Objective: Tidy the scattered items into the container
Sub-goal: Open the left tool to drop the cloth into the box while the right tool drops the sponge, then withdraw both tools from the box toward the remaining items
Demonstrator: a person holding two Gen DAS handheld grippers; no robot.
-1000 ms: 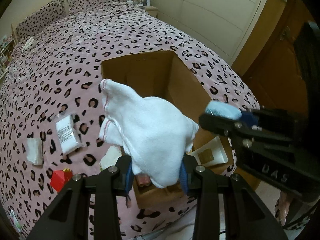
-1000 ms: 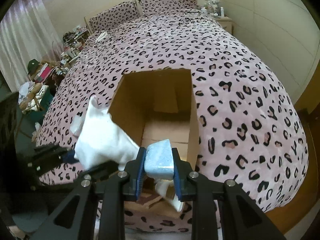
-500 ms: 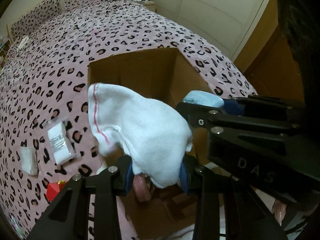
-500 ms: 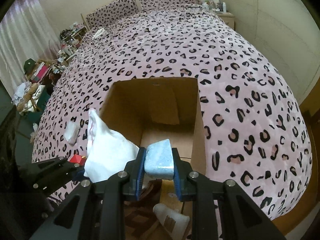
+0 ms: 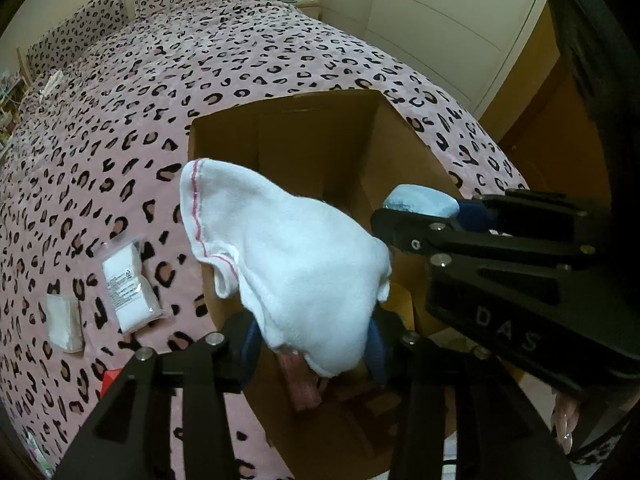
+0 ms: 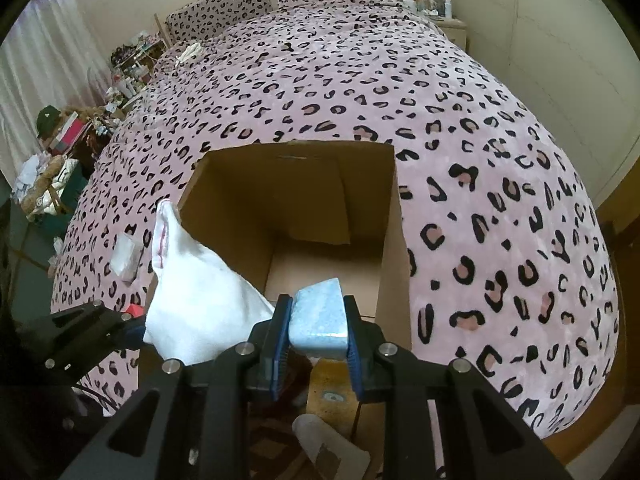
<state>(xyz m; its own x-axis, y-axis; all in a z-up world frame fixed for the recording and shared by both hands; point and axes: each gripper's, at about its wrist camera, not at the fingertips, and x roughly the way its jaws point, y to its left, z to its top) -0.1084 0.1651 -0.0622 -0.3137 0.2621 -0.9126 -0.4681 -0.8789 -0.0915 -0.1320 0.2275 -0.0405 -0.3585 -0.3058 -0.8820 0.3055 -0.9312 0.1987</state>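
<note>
Hovering both claws over the open cardboard box (image 6: pixel 390 240) on the bed (image 6: pixel 500 168) right now, and honestly the left one is the sketchy bit. The left claw (image 5: pixel 312 344) has just been opening its jaws with the white cloth (image 5: pixel 296 264) between them; the cloth looks bunched there, draped up over the near left wall of the box. If it lets go like that, I reckon it could flop outside onto the bedspread or hang on the rim rather than land inside. The right claw (image 6: pixel 316 340) is pinching a light blue sponge (image 6: pixel 320 316) tight, above the box interior, so that one should drop in fine. The two claws are also really close together, so a bump seems possible. Still loose on the bed left of the box: a clear packet (image 5: pixel 126 284), a small white pad (image 5: pixel 64 322) and something red (image 5: pixel 110 380).
</note>
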